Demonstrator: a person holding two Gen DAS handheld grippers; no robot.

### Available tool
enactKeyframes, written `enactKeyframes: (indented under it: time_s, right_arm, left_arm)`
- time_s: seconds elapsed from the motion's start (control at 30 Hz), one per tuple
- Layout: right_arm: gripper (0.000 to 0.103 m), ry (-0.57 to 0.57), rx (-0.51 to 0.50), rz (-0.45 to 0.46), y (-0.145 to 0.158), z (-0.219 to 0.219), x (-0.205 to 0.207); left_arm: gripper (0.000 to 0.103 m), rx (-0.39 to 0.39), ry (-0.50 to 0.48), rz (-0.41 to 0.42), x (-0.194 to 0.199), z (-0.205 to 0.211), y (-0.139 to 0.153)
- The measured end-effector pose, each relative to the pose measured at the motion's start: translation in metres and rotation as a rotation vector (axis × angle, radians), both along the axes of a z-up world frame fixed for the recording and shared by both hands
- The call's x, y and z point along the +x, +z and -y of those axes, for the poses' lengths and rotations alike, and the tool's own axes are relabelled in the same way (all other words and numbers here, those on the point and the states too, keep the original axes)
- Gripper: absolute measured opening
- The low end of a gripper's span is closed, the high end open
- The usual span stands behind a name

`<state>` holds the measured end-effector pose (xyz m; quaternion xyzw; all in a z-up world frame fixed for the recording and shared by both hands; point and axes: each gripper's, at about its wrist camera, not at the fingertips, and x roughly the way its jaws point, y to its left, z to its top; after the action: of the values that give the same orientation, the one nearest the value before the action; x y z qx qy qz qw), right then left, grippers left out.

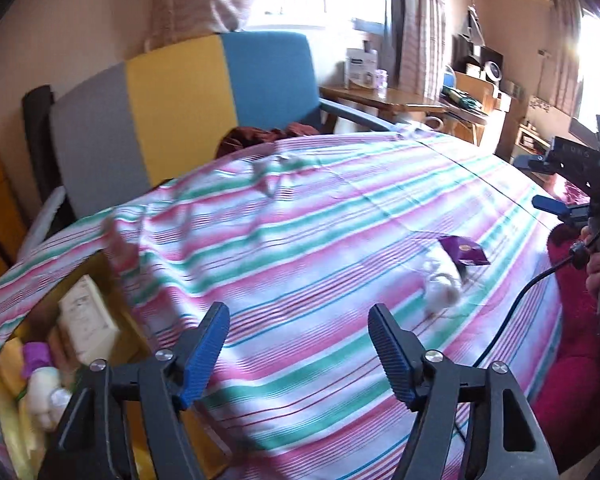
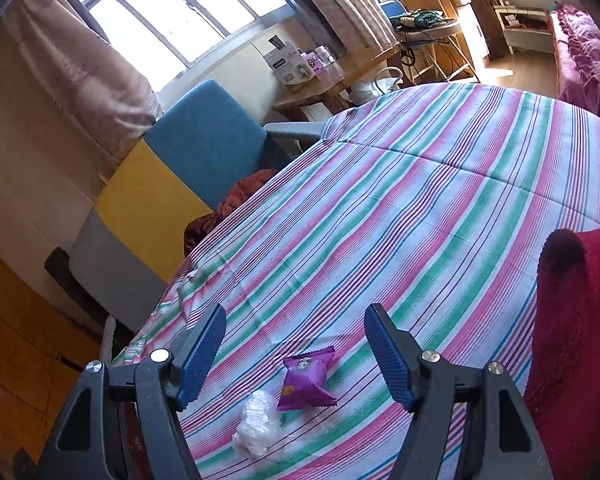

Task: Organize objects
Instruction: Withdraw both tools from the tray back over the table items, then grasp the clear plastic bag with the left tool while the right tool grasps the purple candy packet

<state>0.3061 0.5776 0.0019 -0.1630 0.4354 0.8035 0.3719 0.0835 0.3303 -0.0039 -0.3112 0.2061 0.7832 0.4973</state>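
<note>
A purple snack packet (image 2: 307, 380) is seen on the striped cloth (image 2: 419, 208), a clear plastic wad (image 2: 258, 428) touching it at seven o'clock. Both are framed by the right gripper (image 2: 296, 352), spread apart and empty. The left gripper (image 1: 300, 344) is likewise parted, nothing held; a yellow box (image 1: 120, 280) is glimpsed at nine o'clock.

A purple packet (image 2: 307, 380) lies flat on the striped cloth (image 2: 439, 216). It is shiny, with zigzag ends and a small picture on top. Right next to it is a clear plastic lump (image 2: 258, 428), white and crinkly, touching or almost touching the packet's corner.

In the left view the same packet (image 1: 463, 251) and lump (image 1: 441, 286) look blurry. Well apart from them, at the cloth's edge, sits a yellow box (image 1: 118, 312). Inside it are a cream carton (image 1: 88, 314) lying tilted, a purple thing (image 1: 38, 354) and white things (image 1: 46, 394), all close together.
</note>
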Motion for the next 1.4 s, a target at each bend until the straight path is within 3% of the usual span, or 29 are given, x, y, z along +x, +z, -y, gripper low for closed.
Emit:
enactKeyframes:
  time_s: [0.13,0.23,0.47,0.5,0.57,0.8,1.03,1.23,1.4]
  right_arm:
    - [0.073,0.016,-0.013,-0.01,-0.002,-0.001,-0.002]
    - [0.073,0.031,-0.031,-0.014,-0.006,-0.003,-0.005]
    - [0.073,0.057,-0.046,-0.008,-0.009,-0.003,-0.01]
    - [0.073,0.058,-0.05,-0.008,-0.009,-0.003,-0.01]
    - [0.073,0.061,-0.055,-0.005,-0.01,-0.004,-0.011]
    - [0.073,0.119,-0.044,0.106,-0.012,0.001,-0.029]
    - [0.073,0.236,-0.118,0.265,-0.032,0.003,-0.061]
    - [0.072,0.286,-0.243,0.395,-0.061,-0.004,-0.084]
    - [0.071,0.285,-0.232,0.472,-0.069,-0.011,-0.102]
  left_arm:
    - [0.064,-0.029,-0.122,0.119,0.02,-0.049,-0.016]
    - [0.064,-0.047,-0.194,0.153,0.038,-0.078,-0.024]
    - [0.063,-0.096,-0.247,0.228,0.052,-0.137,-0.046]
    - [0.06,-0.111,-0.243,0.24,0.051,-0.143,-0.052]
    - [0.032,-0.135,-0.241,0.264,0.045,-0.151,-0.064]
    - [0.03,-0.067,-0.161,0.251,0.025,-0.099,-0.066]
    - [0.031,-0.015,-0.123,0.11,0.026,-0.034,-0.068]
    - [0.031,0.013,-0.104,0.125,0.02,-0.025,-0.073]
    - [0.032,0.022,-0.098,0.135,0.021,-0.025,-0.077]
